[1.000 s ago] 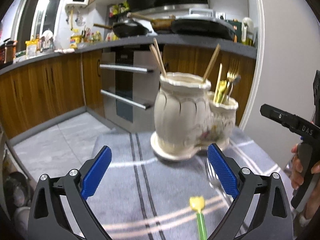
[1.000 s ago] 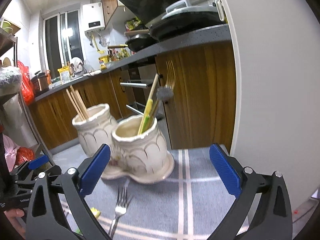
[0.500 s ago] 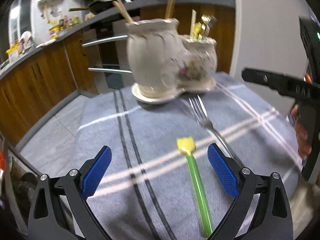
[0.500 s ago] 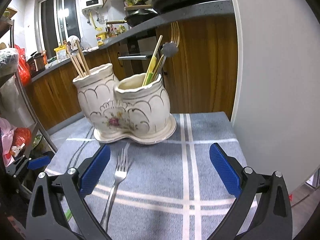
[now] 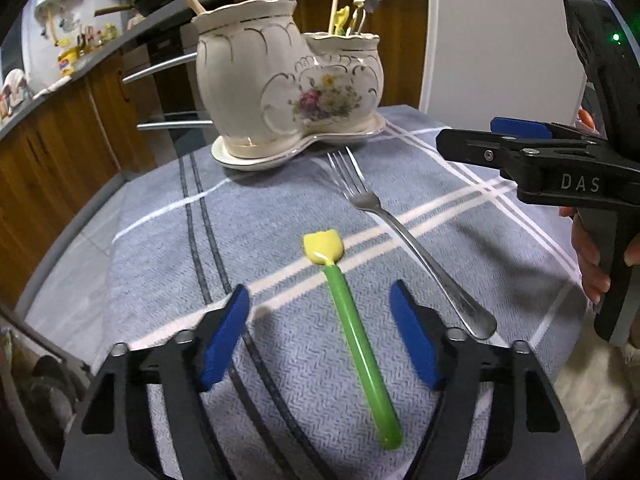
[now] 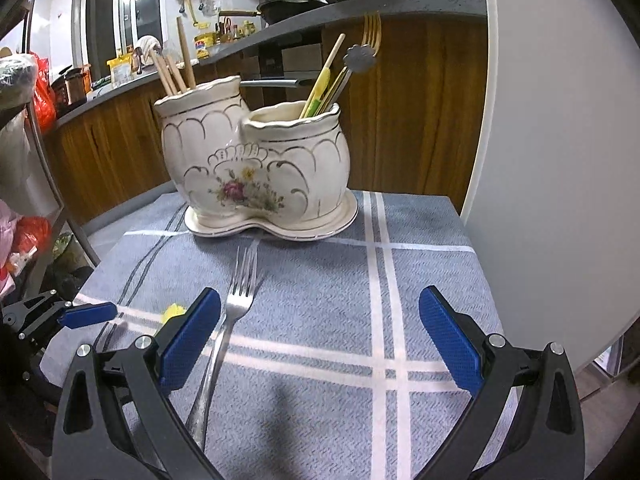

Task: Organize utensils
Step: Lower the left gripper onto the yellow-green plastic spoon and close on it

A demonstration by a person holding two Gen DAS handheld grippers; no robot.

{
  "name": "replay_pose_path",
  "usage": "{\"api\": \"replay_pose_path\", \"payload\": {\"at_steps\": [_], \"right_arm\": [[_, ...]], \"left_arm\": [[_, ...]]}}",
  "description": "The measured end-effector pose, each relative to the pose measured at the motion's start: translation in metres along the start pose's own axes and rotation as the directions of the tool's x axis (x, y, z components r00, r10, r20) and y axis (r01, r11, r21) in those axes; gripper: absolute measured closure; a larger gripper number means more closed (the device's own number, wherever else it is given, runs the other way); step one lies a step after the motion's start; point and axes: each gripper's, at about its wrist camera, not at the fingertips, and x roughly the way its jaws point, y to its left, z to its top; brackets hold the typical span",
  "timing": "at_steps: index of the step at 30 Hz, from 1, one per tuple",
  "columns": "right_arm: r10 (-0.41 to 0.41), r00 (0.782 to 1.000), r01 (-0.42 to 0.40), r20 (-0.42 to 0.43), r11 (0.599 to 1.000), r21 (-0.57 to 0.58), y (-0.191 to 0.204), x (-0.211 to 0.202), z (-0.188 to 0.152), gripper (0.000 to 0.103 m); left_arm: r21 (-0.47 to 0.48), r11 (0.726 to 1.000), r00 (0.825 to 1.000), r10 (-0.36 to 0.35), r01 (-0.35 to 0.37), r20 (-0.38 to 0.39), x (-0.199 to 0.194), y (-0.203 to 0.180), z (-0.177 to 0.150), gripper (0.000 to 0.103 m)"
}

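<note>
A green-handled utensil with a yellow head (image 5: 352, 328) lies on the grey striped cloth (image 5: 160, 264). My left gripper (image 5: 320, 320) is open, low over the cloth, with the green handle between its blue pads. A metal fork (image 5: 404, 236) lies to its right, tines toward the cream two-pot ceramic holder (image 5: 288, 80). In the right wrist view the fork (image 6: 228, 328) lies just inside the left finger of my open, empty right gripper (image 6: 320, 328). The holder (image 6: 256, 164) stands beyond, with chopsticks in the taller pot and several utensils in the shorter one.
The cloth-covered table ends close behind the holder, with wooden kitchen cabinets (image 6: 112, 152) and an oven beyond. A white wall (image 6: 560, 120) stands at the right. My right gripper shows from the side in the left wrist view (image 5: 540, 152). Bags and a rack (image 6: 32, 160) stand at the left.
Both grippers have tipped down and lowered toward the cloth. The left one has closed in around the green utensil's handle and its jaws have narrowed; the right one now has the fork by its left finger.
</note>
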Motion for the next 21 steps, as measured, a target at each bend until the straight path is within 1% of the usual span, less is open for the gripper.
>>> {"api": "replay_pose_path", "payload": {"at_steps": [1,2,3,4,6,8,9,10,13,16,21], "right_arm": [[0.005,1.0,-0.005,-0.007,1.0,-0.006,0.002,0.001,-0.001,0.005],[0.007,1.0,-0.008,-0.012,1.0,-0.013,0.003,0.001,-0.001,0.005],[0.009,1.0,-0.009,-0.016,1.0,-0.022,0.006,0.002,-0.002,0.005],[0.01,1.0,-0.01,-0.018,0.999,-0.03,0.007,0.002,-0.002,0.005],[0.016,1.0,-0.017,-0.025,0.999,-0.048,0.011,0.003,-0.003,0.005],[0.031,0.999,-0.033,-0.035,0.998,-0.055,0.013,0.004,-0.004,0.005],[0.036,0.999,-0.038,-0.04,0.998,-0.058,0.015,0.004,-0.005,0.005],[0.041,0.998,-0.044,-0.046,0.997,-0.065,0.017,0.005,-0.005,0.006],[0.054,0.997,-0.059,-0.063,0.995,-0.076,0.022,0.008,-0.007,0.011],[0.059,0.995,-0.066,-0.077,0.993,-0.094,0.029,0.009,-0.009,0.016],[0.059,0.993,-0.072,-0.101,0.99,-0.123,0.04,0.012,-0.012,0.027]], "left_arm": [[0.002,1.0,1.0,-0.002,0.002,-0.003,0.0,-0.001,-0.001,0.042],[0.004,1.0,1.0,-0.006,0.006,-0.006,0.0,-0.001,-0.001,0.044],[0.005,1.0,1.0,-0.016,0.016,-0.009,0.0,-0.002,-0.002,0.051],[0.008,1.0,1.0,-0.027,0.027,-0.015,0.0,-0.003,-0.003,0.06],[0.015,0.999,0.999,-0.036,0.036,-0.024,0.001,-0.005,-0.005,0.069],[0.026,0.999,0.999,-0.029,0.03,-0.024,0.001,-0.006,-0.006,0.078],[0.027,0.999,0.999,-0.029,0.029,-0.024,0.001,-0.004,-0.005,0.086],[0.025,0.999,0.999,-0.029,0.03,-0.025,0.001,-0.002,-0.005,0.088],[0.005,0.999,0.998,-0.05,0.05,-0.027,0.0,0.004,-0.005,0.091],[-0.003,0.999,0.998,-0.048,0.048,-0.027,0.0,0.008,-0.004,0.092],[-0.016,0.999,0.999,-0.038,0.038,-0.028,0.002,0.016,-0.003,0.093]]}}
